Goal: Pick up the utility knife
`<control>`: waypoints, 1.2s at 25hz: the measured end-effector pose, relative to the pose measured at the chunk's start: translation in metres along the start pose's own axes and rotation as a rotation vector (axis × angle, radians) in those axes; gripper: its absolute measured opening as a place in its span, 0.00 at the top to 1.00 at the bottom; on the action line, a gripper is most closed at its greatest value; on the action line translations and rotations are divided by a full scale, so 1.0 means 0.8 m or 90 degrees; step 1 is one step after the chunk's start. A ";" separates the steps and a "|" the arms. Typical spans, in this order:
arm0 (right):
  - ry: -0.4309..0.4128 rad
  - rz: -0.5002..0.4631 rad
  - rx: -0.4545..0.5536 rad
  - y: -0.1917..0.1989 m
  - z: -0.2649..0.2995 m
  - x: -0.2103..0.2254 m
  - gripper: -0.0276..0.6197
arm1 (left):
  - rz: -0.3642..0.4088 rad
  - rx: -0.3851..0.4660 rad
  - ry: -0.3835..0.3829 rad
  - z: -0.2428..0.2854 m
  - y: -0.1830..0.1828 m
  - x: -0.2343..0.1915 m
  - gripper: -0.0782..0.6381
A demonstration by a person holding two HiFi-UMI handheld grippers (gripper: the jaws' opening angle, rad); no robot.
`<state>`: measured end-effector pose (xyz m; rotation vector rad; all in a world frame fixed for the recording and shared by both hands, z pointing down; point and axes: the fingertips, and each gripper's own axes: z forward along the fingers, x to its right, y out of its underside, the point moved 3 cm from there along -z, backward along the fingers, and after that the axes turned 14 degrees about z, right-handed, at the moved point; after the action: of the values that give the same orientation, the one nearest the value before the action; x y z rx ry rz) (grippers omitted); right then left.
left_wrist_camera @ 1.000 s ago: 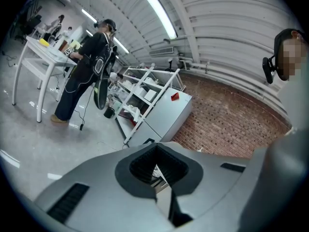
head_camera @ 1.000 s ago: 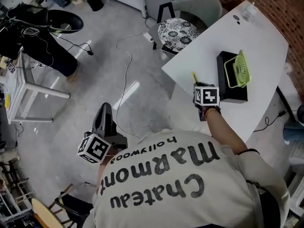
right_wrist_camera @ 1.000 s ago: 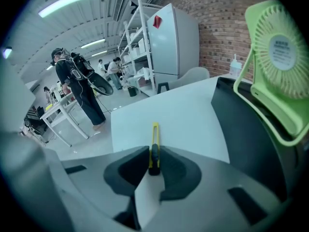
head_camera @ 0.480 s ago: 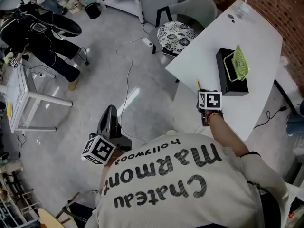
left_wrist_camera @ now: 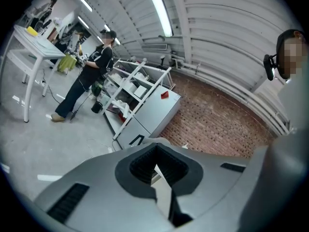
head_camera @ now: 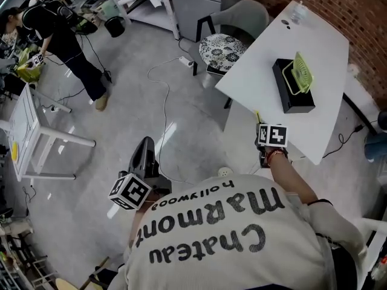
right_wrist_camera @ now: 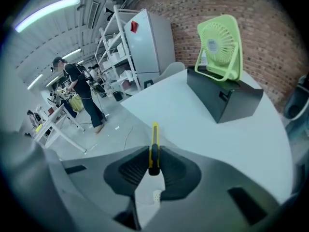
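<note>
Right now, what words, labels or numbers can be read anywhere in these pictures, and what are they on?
"Chateau Marmont": on the person's shirt, upside down in the head view.
"hollywood": smaller, on the same shirt.
Marker cubes: black-and-white patterns only, no letters.
Red sticker on the grey cabinet: too small to read.

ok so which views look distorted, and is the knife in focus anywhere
Both gripper views are fisheye with black corners; the right gripper view shows the utility knife fairly sharp between the jaws; the head view is evenly lit, less warped.
</note>
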<state>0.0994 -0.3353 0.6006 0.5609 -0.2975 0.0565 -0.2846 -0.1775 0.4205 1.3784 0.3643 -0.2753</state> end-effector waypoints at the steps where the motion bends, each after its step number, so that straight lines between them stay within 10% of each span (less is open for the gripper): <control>1: 0.002 0.003 0.002 0.006 -0.006 -0.001 0.85 | 0.000 0.000 0.006 -0.005 0.000 -0.001 0.89; 30: -0.137 0.106 0.125 0.169 -0.197 -0.154 0.85 | 0.020 -0.057 0.164 -0.142 0.017 -0.024 0.89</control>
<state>0.0050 -0.1339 0.5074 0.7374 -0.5524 0.1881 -0.3070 -0.0640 0.4232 1.3323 0.5606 -0.0542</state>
